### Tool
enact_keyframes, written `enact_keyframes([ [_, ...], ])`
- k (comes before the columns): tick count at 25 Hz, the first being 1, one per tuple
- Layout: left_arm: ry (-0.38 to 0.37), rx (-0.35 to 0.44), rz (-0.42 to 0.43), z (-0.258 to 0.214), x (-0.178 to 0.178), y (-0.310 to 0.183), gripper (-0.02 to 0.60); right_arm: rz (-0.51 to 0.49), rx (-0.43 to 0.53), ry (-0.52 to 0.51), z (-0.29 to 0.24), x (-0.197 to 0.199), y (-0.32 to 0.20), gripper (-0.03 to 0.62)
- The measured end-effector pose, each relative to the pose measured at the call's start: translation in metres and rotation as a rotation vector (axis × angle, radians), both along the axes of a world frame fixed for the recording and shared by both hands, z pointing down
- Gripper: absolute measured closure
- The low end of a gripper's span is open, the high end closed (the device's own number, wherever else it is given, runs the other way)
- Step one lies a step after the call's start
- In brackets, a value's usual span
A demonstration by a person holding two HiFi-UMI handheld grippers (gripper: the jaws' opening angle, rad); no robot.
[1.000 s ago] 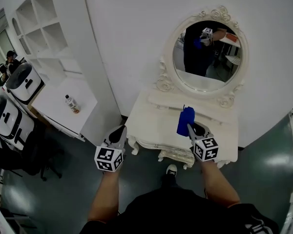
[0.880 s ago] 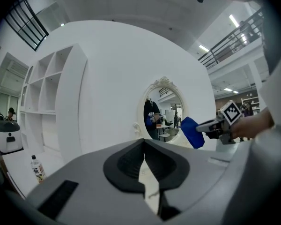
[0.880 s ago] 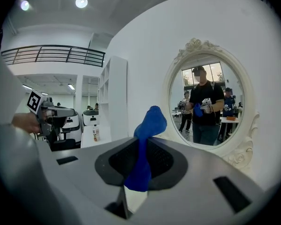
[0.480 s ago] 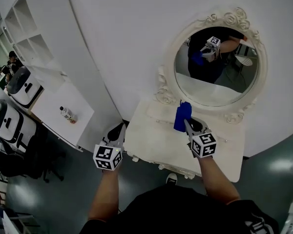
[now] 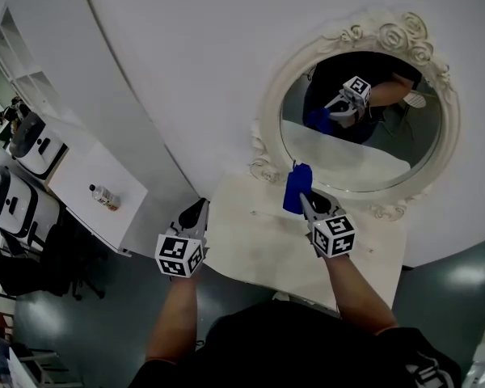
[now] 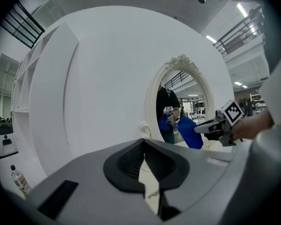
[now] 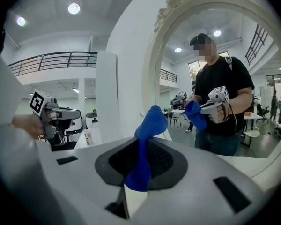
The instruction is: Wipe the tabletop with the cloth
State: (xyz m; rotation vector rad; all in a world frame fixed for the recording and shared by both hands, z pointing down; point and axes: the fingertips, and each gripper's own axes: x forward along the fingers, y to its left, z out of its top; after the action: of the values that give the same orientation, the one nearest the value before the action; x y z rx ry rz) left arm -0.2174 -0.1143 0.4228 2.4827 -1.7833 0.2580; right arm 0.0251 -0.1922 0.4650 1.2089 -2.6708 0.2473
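The white tabletop [image 5: 259, 241] is seen under the oval mirror [image 5: 364, 148]. At its nine o'clock edge the left gripper [image 5: 199, 207] is clenched on nothing. Toward twelve, the right gripper [image 5: 305, 199] is closed on the blue cloth [image 5: 296, 186] — apparently held aloft. Wiping is judged unstarted: the cloth must first be lowered.

The cloth [image 5: 297, 188] is seen as soft, matt blue fabric, creased in folds. The counter [image 5: 259, 245] is finished in smooth white paint with a faint sheen. The mirror [image 5: 372, 160] glass is glossy, and its frame [image 5: 268, 120] is carved and matt white. The floor [image 5: 461, 273] is polished and reflective.
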Motion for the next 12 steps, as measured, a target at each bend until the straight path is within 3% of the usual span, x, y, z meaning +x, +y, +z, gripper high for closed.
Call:
enact_keyframes([
  [12, 0.021, 0.015, 0.088, 0.006, -0.016, -0.051, 0.568, 0.081, -0.001, 0.016, 0.001, -0.015, -0.022, 0.551],
])
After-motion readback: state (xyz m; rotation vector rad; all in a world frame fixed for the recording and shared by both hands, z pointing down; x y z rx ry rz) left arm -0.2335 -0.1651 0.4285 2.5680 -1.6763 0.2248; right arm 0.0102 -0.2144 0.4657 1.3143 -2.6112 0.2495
